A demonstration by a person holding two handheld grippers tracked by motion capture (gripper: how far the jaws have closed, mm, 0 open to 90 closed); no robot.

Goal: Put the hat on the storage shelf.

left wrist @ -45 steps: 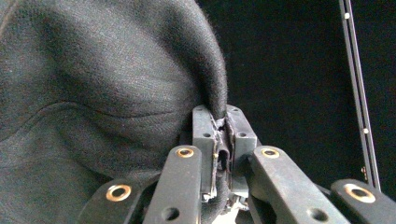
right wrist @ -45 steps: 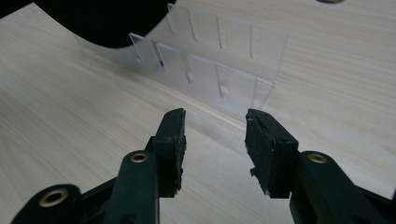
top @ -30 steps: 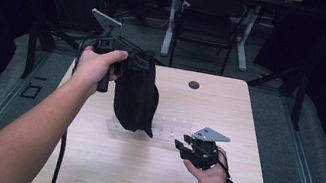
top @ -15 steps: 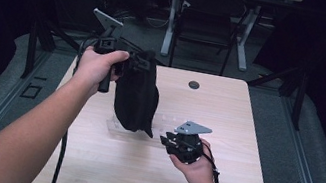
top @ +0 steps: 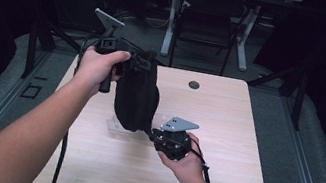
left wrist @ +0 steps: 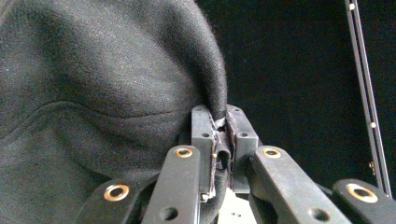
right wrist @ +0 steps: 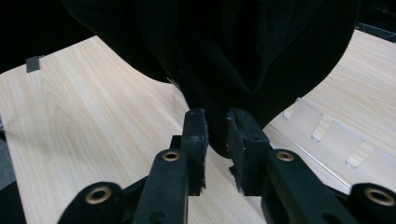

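**Inspector:** Report the item and its position.

**Operator:** I have a black fabric pouch (top: pixel 136 94) hanging above the wooden table (top: pixel 242 120), near its left-centre. My left gripper (top: pixel 128 62) holds it up by the top edge; in the left gripper view the jaws are pinched tight on a fold of the cloth (left wrist: pixel 219 140).

**Inspector:** And the right?

**Operator:** My right gripper (right wrist: pixel 215 135) sits at the pouch's lowest corner. Its jaws have just been closing and now stand narrow with the hanging tip of the fabric (right wrist: pixel 219 135) between them. I cannot tell from the right gripper view whether the pads are actually pressing yet; a gap shows on each side.

**Inspector:** Handling character?

**Operator:** Judged soft and light: it droops in a rounded sag, creases freely, and one pinch carries it. Woven, slightly fuzzy surface, so not slippery. Not fragile. It will not keep a shape, so it needs two holds.

**Inspector:** Recommended hold?

**Operator:** Take a doubled fold or seam at the bottom corner, opposite the top grip, deep in the pads rather than at the tips. A clear plastic holder (right wrist: pixel 327 130) lies on the table just beside the pouch; I would keep the cloth from snagging it.
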